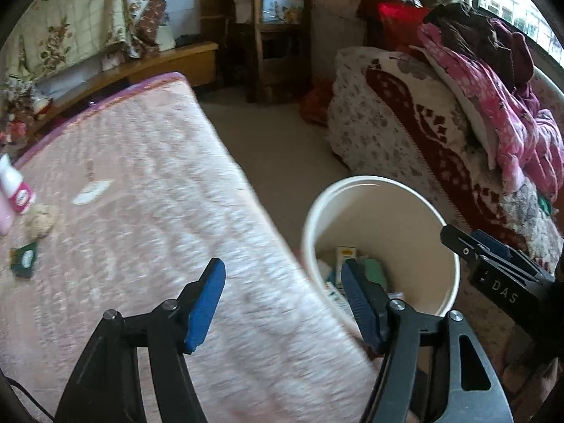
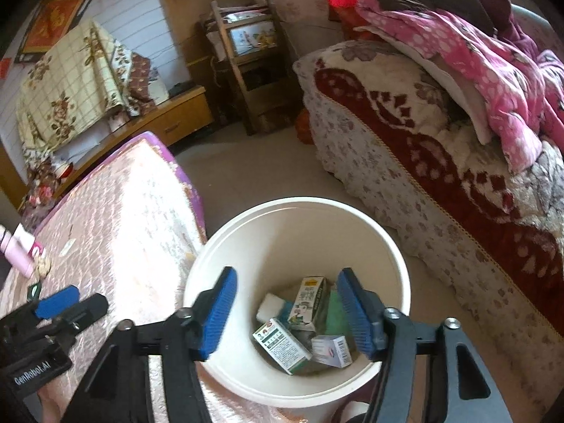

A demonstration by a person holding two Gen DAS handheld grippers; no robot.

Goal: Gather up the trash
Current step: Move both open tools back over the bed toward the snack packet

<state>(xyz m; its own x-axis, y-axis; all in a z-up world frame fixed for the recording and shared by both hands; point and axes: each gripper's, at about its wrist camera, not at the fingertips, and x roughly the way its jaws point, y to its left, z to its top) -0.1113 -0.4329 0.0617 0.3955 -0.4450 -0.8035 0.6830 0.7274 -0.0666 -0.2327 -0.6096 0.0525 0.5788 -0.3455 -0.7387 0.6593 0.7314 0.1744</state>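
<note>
A cream bucket (image 2: 402, 257) stands on the floor beside the pink mattress (image 2: 116, 218). It holds several small cartons, among them a milk carton (image 2: 308, 305) and a green-and-white box (image 2: 282, 345). My right gripper (image 2: 287, 313) is open and empty right above the bucket's mouth. My left gripper (image 1: 282, 299) is open and empty over the mattress edge, with the bucket (image 1: 419, 211) to its right. On the mattress at the far left lie a crumpled tissue (image 1: 40, 220), a green wrapper (image 1: 24, 259), a white paper scrap (image 1: 91, 192) and a pink-and-white bottle (image 1: 16, 190).
A sofa (image 2: 440, 162) with a red-and-cream blanket and a pile of pink clothes (image 2: 493, 70) stands on the right. A wooden chair (image 2: 246, 56) and a low wooden cabinet (image 2: 169, 120) stand at the back. Bare floor (image 2: 268, 169) lies between mattress and sofa.
</note>
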